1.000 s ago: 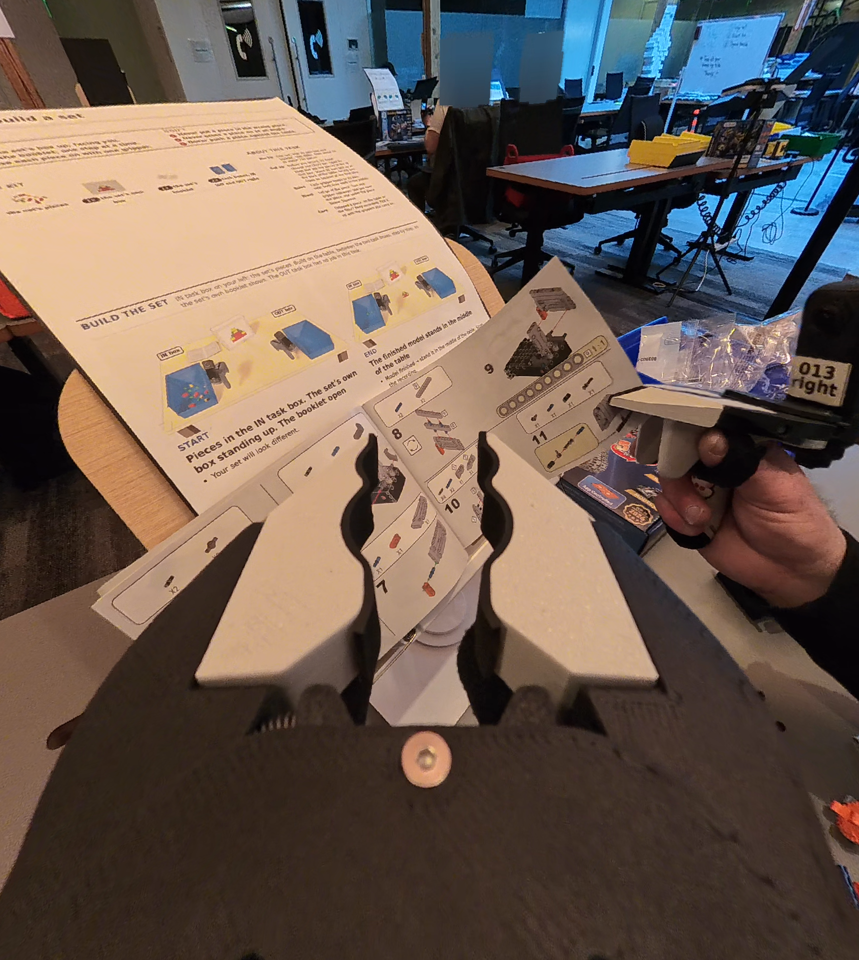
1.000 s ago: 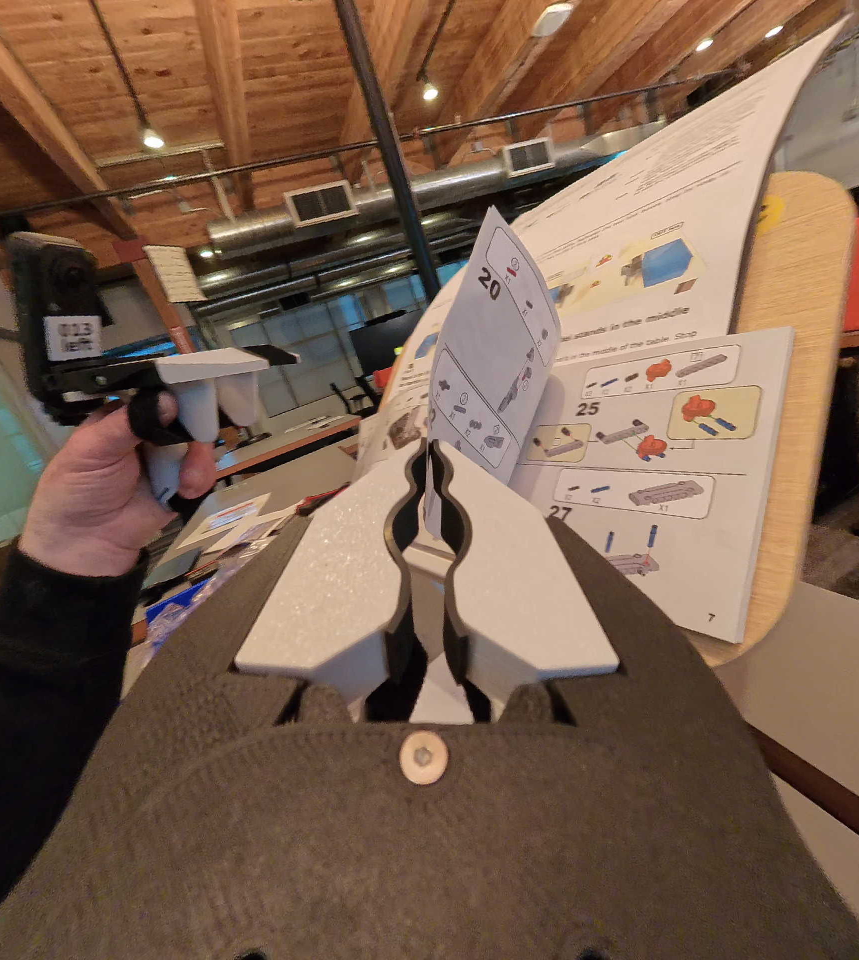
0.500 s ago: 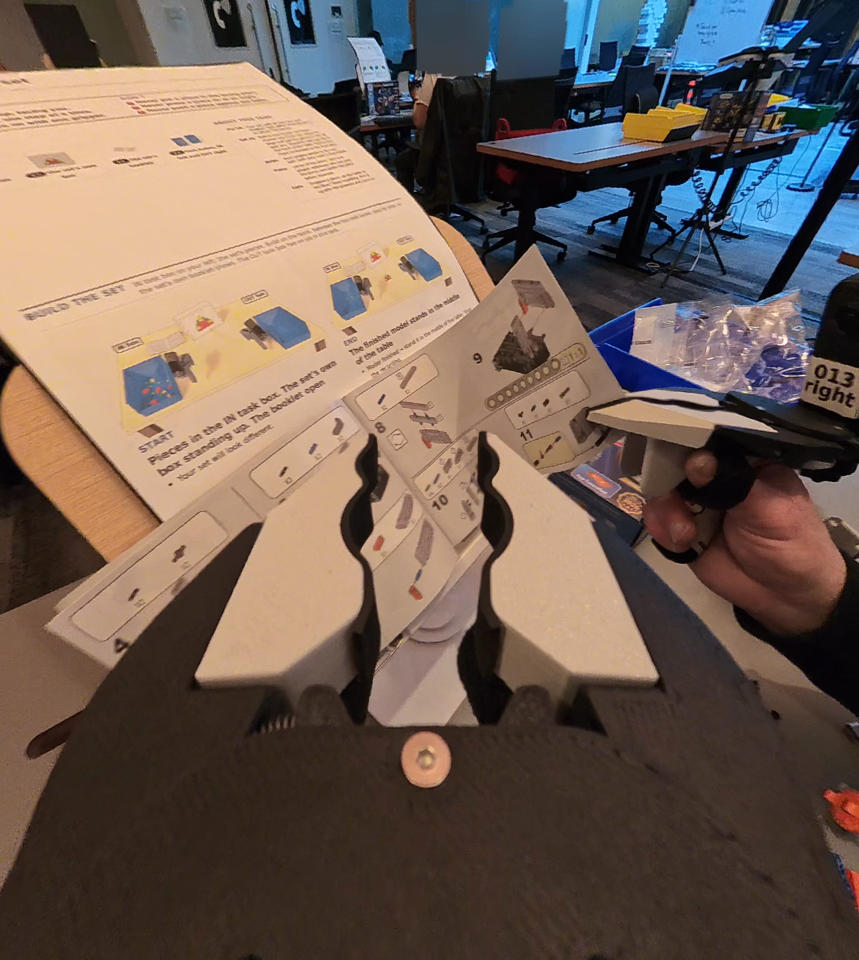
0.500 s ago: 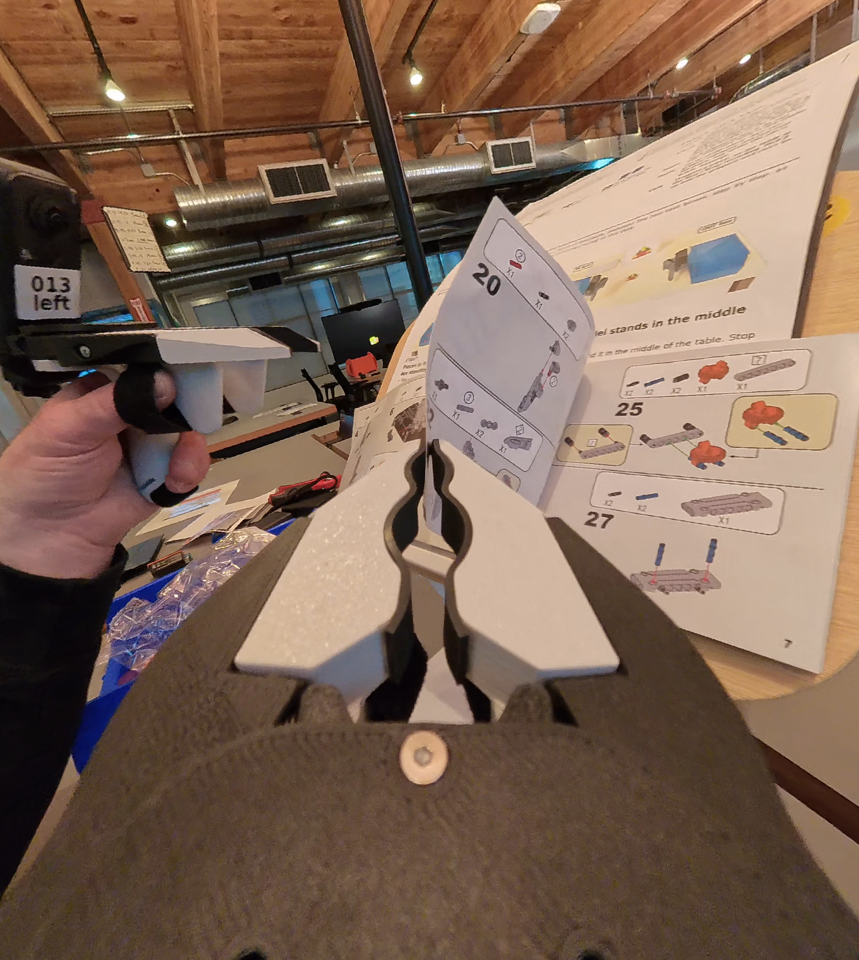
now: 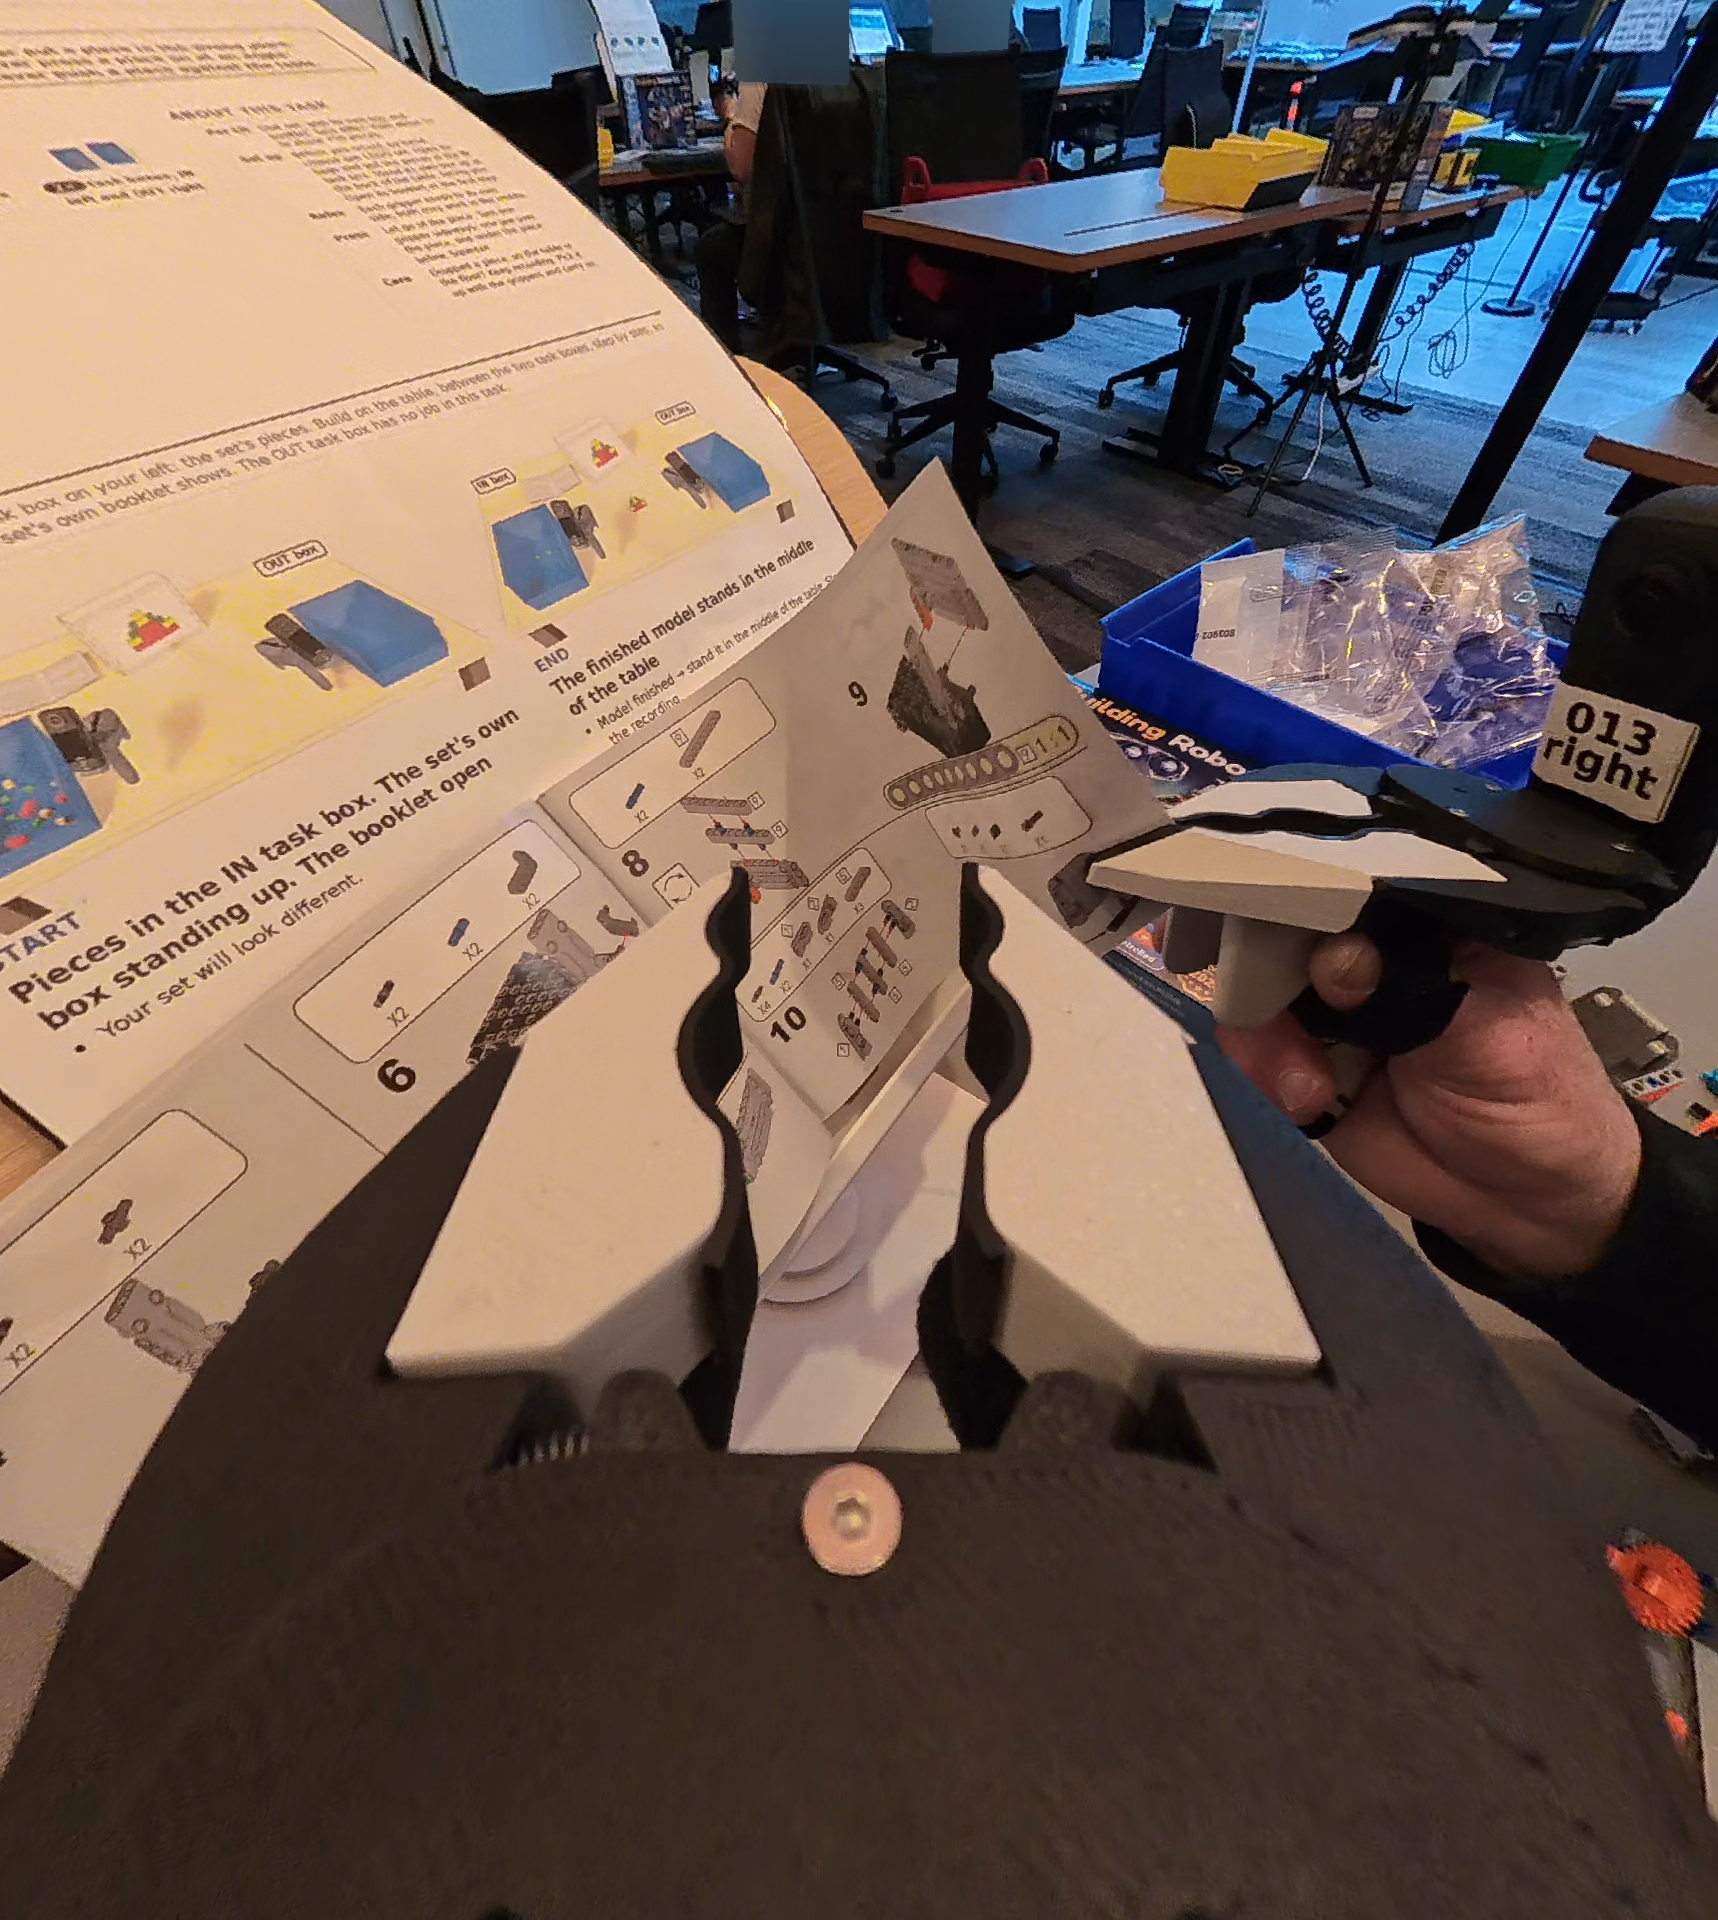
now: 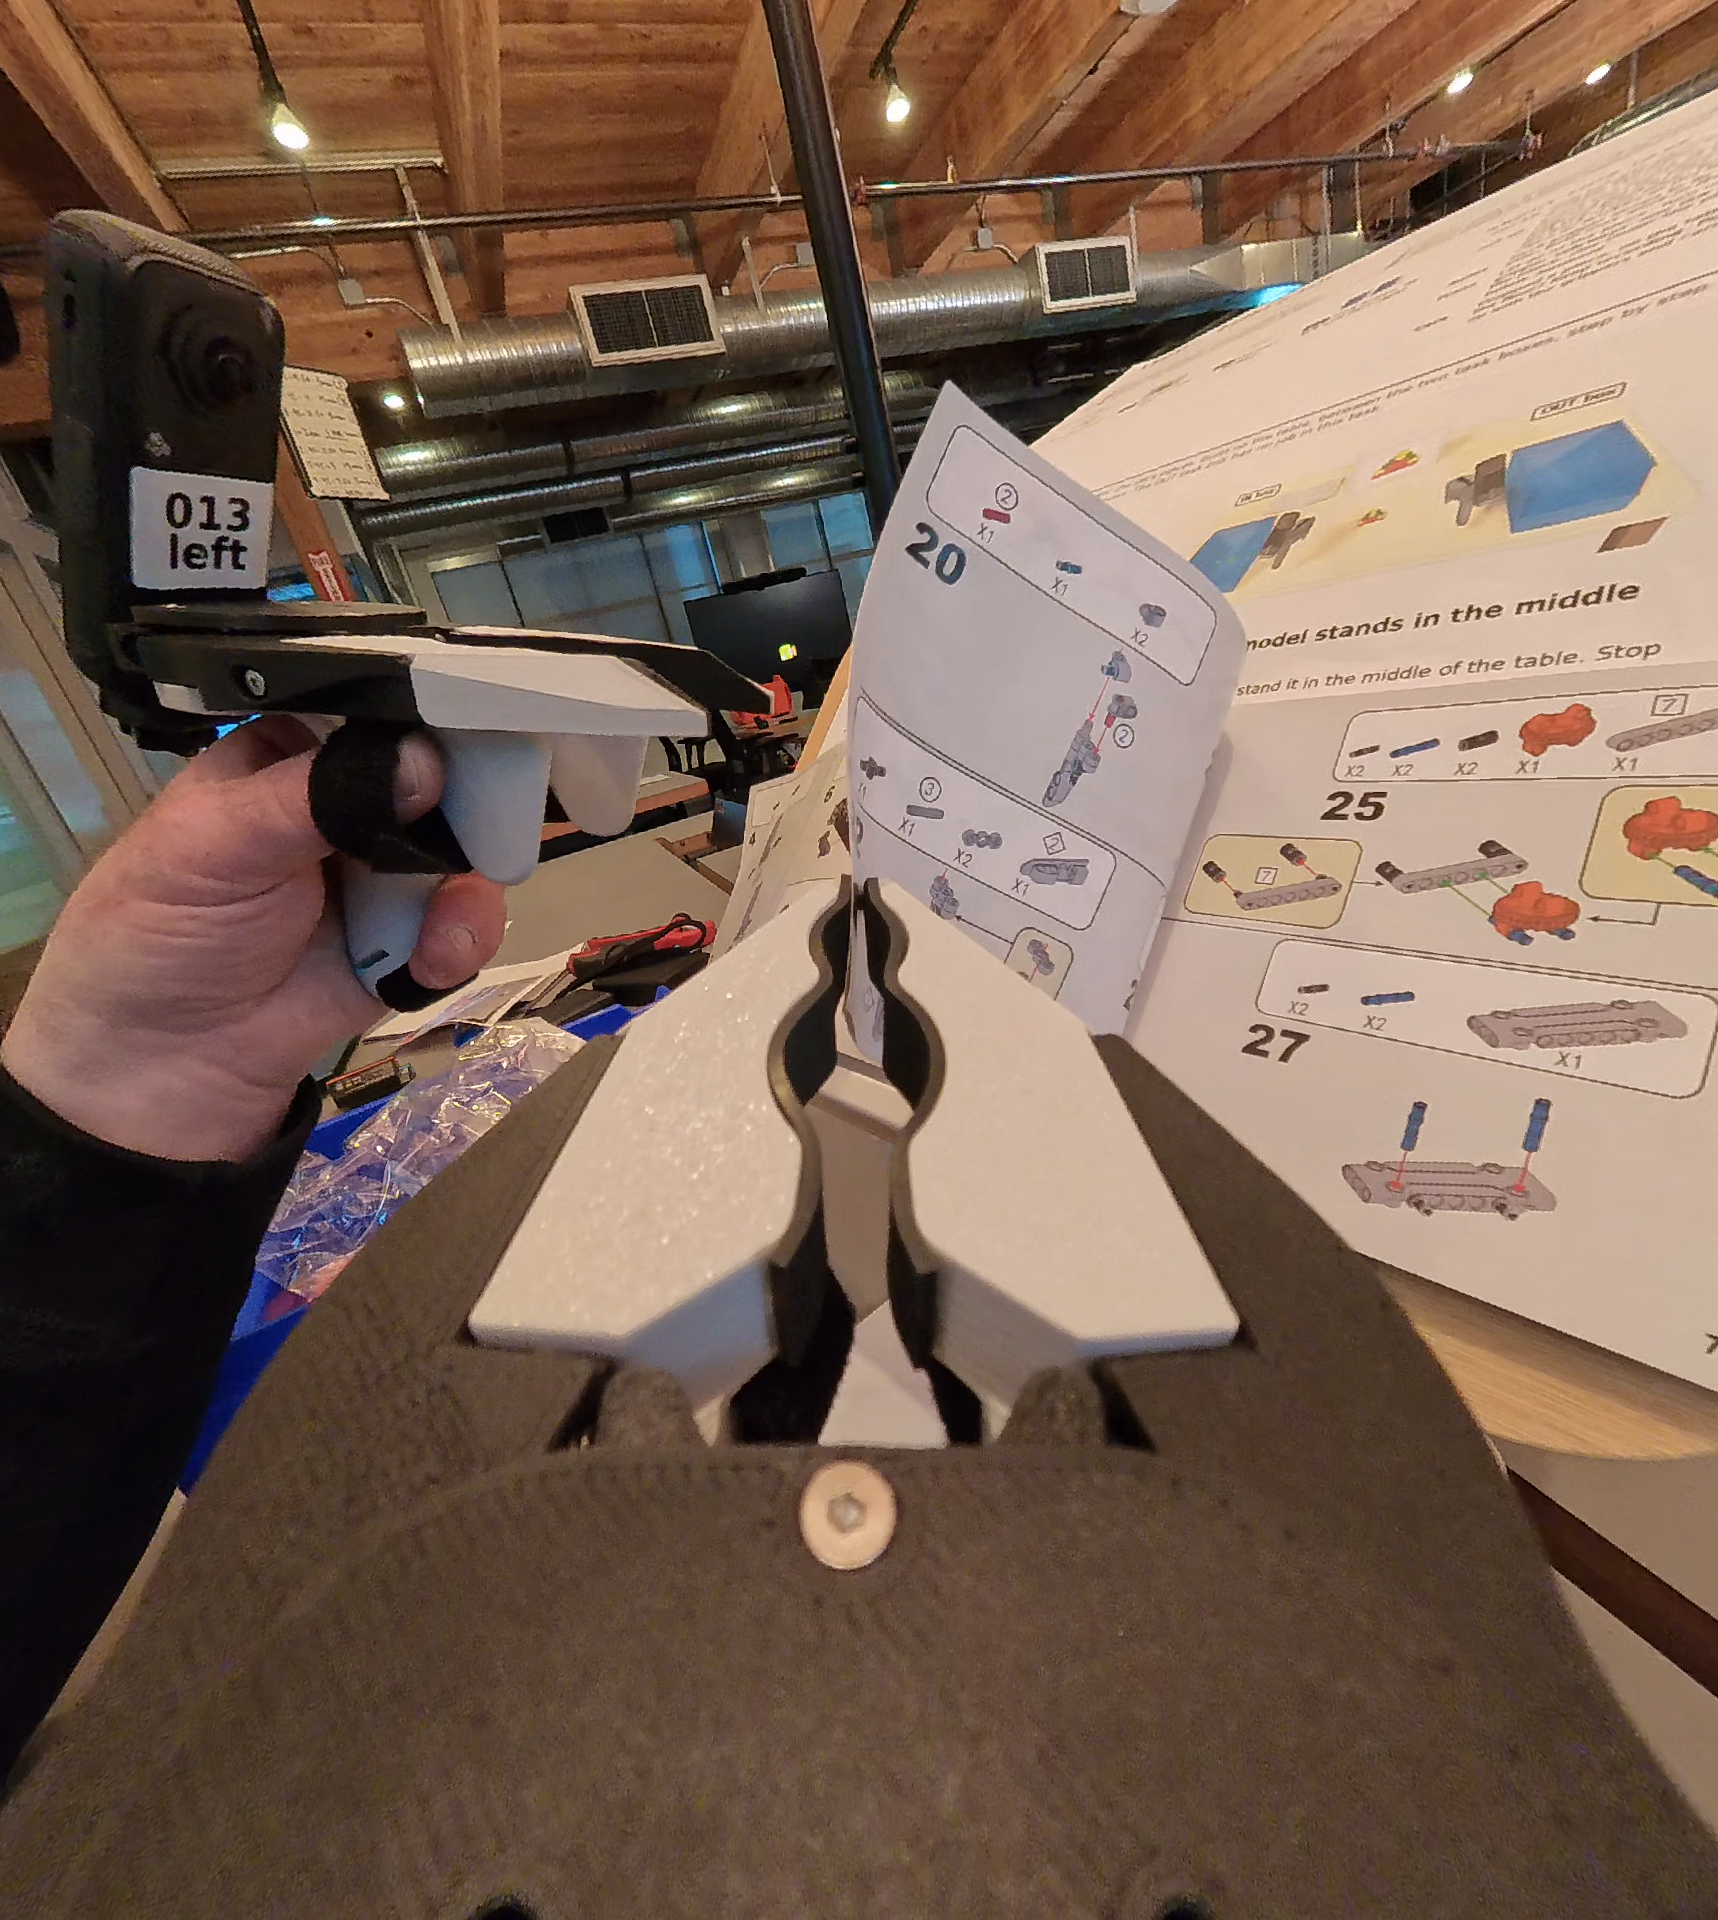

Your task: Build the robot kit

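Note:
A build booklet [image 5: 346,997] lies open against a large instruction sheet [image 5: 211,416] on a wooden board. My right gripper [image 6: 857,896] is shut on the lower edge of a lifted booklet page [image 6: 1031,707], holding it upright. The booklet's right-hand page [image 6: 1478,997] lies flat beside it. In the left wrist view the right gripper [image 5: 1104,868] pinches the same page [image 5: 865,748] at its right edge. My left gripper [image 5: 850,894] is open, its fingers just in front of the booklet's lower pages, holding nothing. It also shows in the right wrist view [image 6: 730,686], held by a hand.
A blue bin [image 5: 1281,707] with clear plastic bags [image 5: 1406,634] stands at the right behind a printed box [image 5: 1156,748]. An orange gear [image 5: 1655,1590] and grey parts lie on the table at lower right. Office desks and chairs stand far behind. The wooden board [image 6: 1561,1403] overhangs the table. Tip to tip, the grippers are about 8 centimetres apart. My right tips are roughly 35 centimetres from the orange gear [image 5: 1655,1590].
Both grippers have moved closer to the booklet. The lifted page has swung a little further over to the left. The right gripper still pinches it; the left stays open.

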Demonstrator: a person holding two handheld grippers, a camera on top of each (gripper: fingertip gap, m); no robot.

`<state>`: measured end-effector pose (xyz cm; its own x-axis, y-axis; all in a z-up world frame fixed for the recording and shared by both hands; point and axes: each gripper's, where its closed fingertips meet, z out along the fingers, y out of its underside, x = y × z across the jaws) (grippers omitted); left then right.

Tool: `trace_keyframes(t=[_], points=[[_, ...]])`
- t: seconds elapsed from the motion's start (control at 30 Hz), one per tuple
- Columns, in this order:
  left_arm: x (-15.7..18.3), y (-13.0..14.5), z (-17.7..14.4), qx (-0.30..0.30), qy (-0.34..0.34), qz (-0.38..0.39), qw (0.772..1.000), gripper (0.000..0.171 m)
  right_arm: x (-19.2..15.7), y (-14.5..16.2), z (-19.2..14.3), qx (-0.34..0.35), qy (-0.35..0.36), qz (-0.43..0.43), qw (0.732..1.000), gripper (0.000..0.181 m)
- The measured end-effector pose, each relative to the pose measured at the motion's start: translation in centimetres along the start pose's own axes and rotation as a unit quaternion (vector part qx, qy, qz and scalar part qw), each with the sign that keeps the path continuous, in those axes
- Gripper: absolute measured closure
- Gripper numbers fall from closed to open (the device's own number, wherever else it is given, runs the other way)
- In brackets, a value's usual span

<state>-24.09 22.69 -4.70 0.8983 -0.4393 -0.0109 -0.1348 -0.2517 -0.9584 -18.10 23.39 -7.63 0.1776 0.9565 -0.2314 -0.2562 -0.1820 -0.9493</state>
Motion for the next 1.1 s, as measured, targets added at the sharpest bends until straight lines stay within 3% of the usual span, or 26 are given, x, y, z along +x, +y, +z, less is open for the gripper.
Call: trace_keyframes(t=[0.5, 1.1], points=[[-2.2, -0.6, -2.0, 0.027, -0.021, -0.022, 0.999, 0.132, -0.3, 1.3, 0.8, -0.004, 0.019, -0.009, 1.0, 0.181], [-2.6, 0.3, -0.8, 0.013, -0.012, -0.026, 0.999, 0.133, 0.0, 2.0, 1.0, -0.006, 0.022, -0.009, 1.0, 0.181]])
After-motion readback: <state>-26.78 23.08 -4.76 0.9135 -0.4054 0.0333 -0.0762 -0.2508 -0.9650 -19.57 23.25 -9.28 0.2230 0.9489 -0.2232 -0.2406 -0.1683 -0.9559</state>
